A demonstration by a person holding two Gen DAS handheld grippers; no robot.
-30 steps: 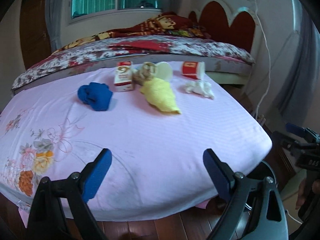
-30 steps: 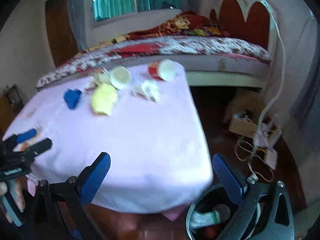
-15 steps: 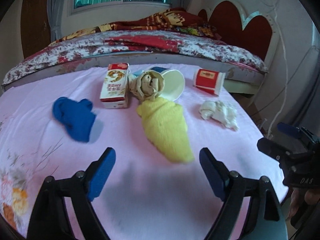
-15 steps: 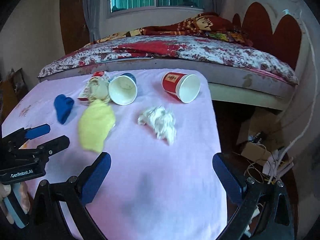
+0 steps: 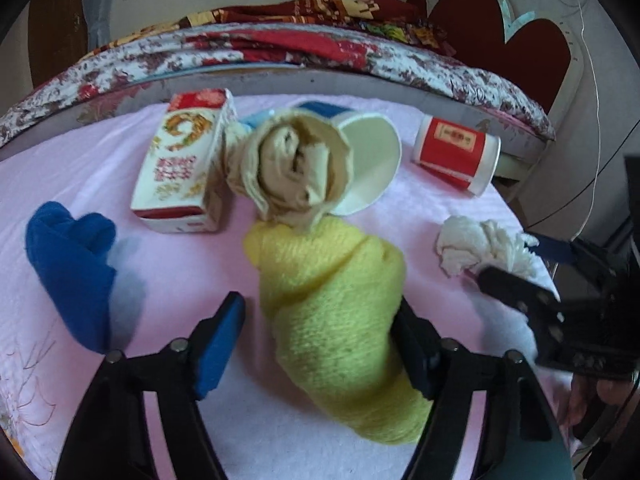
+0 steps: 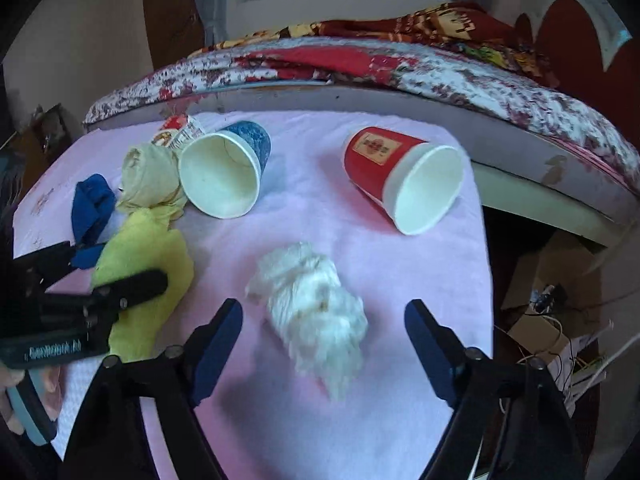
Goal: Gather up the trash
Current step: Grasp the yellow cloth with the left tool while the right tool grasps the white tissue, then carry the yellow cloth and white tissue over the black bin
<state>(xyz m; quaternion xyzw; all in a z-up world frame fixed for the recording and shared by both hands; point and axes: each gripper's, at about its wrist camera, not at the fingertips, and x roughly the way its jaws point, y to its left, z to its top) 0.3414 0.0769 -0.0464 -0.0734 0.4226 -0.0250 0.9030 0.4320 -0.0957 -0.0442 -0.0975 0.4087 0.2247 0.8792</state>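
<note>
- Reaching step — left gripper [image 5: 320,340] straddles the yellow cloth [image 5: 332,320], right gripper [image 6: 324,340] the tissue wad [image 6: 316,312]; jaws narrowing, not yet pinching.
- Next, likely: close on each.

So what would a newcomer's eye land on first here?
Probably the yellow knitted cloth lying between the left gripper's open blue fingers, and the crumpled white tissue framed by the right gripper. Behind them, a red paper cup lies tipped on the pink sheet.

Pink sheet [image 6: 400,264]: two paper cups [image 6: 404,180], carton [image 5: 184,168], tissue wad [image 6: 316,312], three socks [image 5: 336,320].
</note>
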